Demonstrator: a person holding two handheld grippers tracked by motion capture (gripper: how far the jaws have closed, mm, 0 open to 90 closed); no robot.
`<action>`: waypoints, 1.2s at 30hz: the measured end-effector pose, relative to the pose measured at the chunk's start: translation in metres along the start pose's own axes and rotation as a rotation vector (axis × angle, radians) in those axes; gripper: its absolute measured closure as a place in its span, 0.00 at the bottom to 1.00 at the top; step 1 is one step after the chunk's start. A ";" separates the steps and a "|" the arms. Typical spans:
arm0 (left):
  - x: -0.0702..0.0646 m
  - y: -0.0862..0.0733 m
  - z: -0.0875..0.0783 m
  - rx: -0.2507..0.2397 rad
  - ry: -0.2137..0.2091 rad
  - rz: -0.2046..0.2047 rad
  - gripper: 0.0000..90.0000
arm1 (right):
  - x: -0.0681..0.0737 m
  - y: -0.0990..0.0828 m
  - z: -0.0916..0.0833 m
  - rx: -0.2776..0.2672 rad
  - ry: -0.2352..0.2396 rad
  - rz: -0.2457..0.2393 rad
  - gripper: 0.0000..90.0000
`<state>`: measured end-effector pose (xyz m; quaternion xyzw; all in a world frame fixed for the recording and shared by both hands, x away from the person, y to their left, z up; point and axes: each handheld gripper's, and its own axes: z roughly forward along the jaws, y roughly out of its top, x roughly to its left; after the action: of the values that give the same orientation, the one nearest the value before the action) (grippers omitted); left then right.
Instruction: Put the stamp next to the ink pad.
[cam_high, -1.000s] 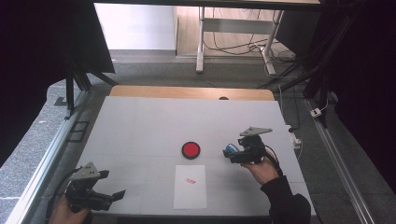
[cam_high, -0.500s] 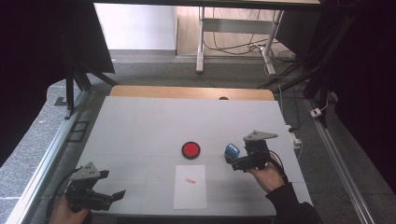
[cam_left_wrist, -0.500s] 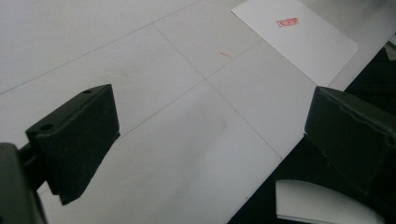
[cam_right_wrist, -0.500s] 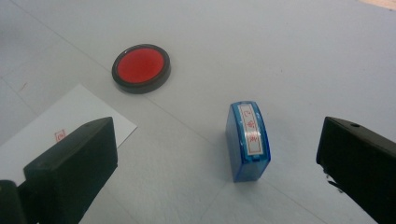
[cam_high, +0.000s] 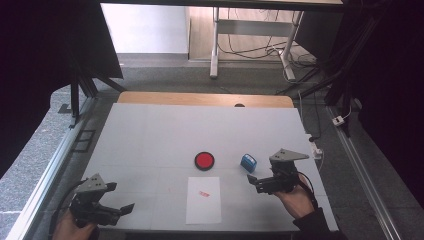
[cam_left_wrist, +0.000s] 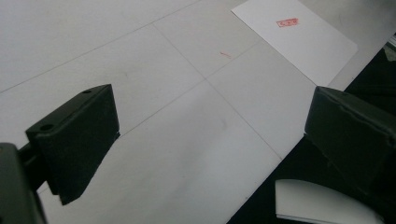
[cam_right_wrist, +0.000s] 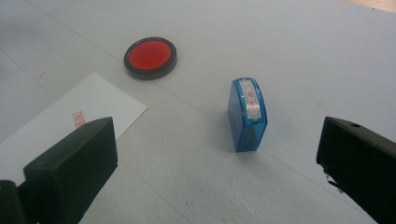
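We hold the left gripper (cam_high: 127, 207) low at the near left corner of the white table (cam_high: 150, 135). Its jaws stand wide apart with nothing between them; in the left gripper view they frame bare table surface and the table's near edge.

We hold the right gripper (cam_high: 251, 181) at the near right of the table, its jaws pointing toward the table's centre. The jaws have just been opening and now stand fully apart, released, with nothing between them. In the right gripper view (cam_right_wrist: 219, 154) the two black jaws flank the blue stamp without touching it.

The blue stamp (cam_high: 248, 163) (cam_right_wrist: 248, 113) stands on the table just beyond the right gripper, apart from its jaws, with its labelled top face up.

The sheet of white paper (cam_high: 204, 199) (cam_left_wrist: 299, 39) lies flat near the front edge, between the two grippers. A small red stamp mark (cam_high: 204, 193) (cam_left_wrist: 286, 22) (cam_right_wrist: 78, 118) sits in its upper half.

Just beyond the paper lies the round red ink pad (cam_high: 204, 160) (cam_right_wrist: 150, 57) in its black rim, uncovered, to the left of the stamp and well clear of it.
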<state>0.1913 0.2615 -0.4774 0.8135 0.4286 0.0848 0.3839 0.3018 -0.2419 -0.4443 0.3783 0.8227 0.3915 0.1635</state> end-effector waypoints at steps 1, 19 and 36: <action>0.000 0.000 0.000 -0.002 0.001 -0.001 0.03 | 0.000 -0.002 -0.002 -0.003 0.001 0.000 0.00; 0.000 0.000 0.000 0.000 -0.001 -0.004 0.03 | 0.000 -0.034 -0.042 -0.033 -0.053 0.037 0.00; 0.001 -0.001 -0.001 -0.005 -0.001 -0.013 0.03 | 0.001 -0.062 -0.059 0.013 -0.094 0.066 0.00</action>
<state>0.1912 0.2631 -0.4774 0.8097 0.4335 0.0829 0.3868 0.2374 -0.2972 -0.4545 0.4243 0.8037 0.3732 0.1864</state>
